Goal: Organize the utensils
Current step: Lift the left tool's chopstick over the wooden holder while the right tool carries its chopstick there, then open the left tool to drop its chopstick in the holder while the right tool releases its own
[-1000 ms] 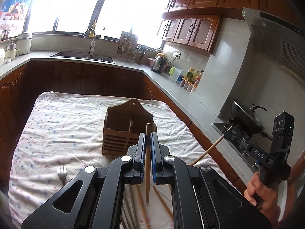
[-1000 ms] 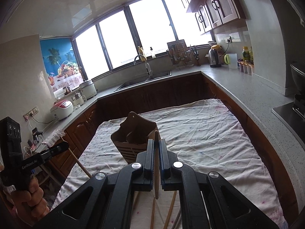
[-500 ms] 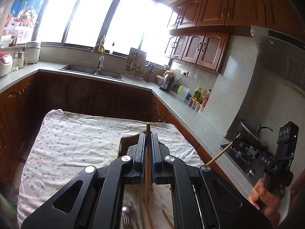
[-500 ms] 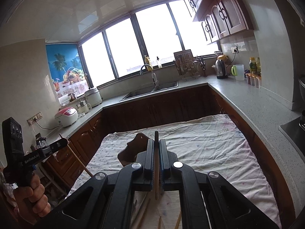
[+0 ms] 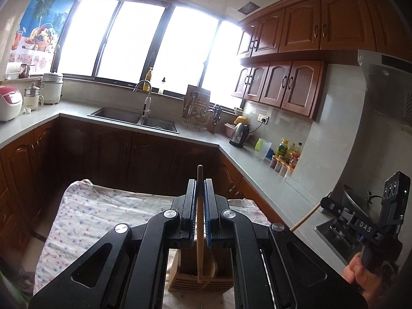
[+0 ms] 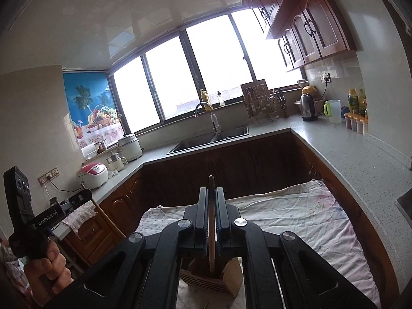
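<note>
Holding one thin wooden chopstick (image 5: 199,231) pinched upright in each tool (image 5: 200,195), ready for dropping into the slotted wooden holder (image 5: 200,280).

Wooden utensil holder (image 5: 200,280) sits directly under both grippers on the cloth-covered table (image 5: 108,213); its slots are the only obstacle there. Cloth far and left of the holder is bare, free to pass. Counter (image 6: 360,154) runs close along the right edge; cabinets (image 5: 128,154) wall the far side.
</note>
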The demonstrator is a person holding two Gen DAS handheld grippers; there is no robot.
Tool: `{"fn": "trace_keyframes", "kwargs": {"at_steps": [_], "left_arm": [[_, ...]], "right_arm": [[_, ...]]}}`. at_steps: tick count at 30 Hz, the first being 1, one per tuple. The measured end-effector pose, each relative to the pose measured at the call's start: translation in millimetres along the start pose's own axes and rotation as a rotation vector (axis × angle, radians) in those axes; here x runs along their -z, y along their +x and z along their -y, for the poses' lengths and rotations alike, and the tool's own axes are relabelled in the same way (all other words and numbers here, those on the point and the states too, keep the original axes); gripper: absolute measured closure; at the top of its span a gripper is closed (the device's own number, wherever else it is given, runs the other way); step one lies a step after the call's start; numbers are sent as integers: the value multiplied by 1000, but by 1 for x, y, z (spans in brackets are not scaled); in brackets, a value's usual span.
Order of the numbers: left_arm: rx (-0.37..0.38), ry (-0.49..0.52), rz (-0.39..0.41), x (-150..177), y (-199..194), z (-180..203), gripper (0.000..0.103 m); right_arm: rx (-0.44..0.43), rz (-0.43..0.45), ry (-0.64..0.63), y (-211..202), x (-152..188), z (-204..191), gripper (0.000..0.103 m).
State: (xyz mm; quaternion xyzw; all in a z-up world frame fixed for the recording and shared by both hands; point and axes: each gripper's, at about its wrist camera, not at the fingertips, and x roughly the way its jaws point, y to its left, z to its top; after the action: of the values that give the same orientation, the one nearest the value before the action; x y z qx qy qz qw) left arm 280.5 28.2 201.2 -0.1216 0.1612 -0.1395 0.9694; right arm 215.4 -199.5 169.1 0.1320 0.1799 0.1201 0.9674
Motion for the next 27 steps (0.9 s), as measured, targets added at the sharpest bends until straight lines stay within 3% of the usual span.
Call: {"fn": "trace_keyframes", "kwargs": {"at_steps": [11,20,27], "left_arm": [[-62,-58,-40,41,72,-23,99],[-82,-86,-82,78,95,-28,98],[-92,-78,-97,78,99,-26,98]], "right_arm": [[28,-75,45,66,41,25,98],[34,-94,74,87,66,31,98],[42,-99,81,86,62,34,98]]}}
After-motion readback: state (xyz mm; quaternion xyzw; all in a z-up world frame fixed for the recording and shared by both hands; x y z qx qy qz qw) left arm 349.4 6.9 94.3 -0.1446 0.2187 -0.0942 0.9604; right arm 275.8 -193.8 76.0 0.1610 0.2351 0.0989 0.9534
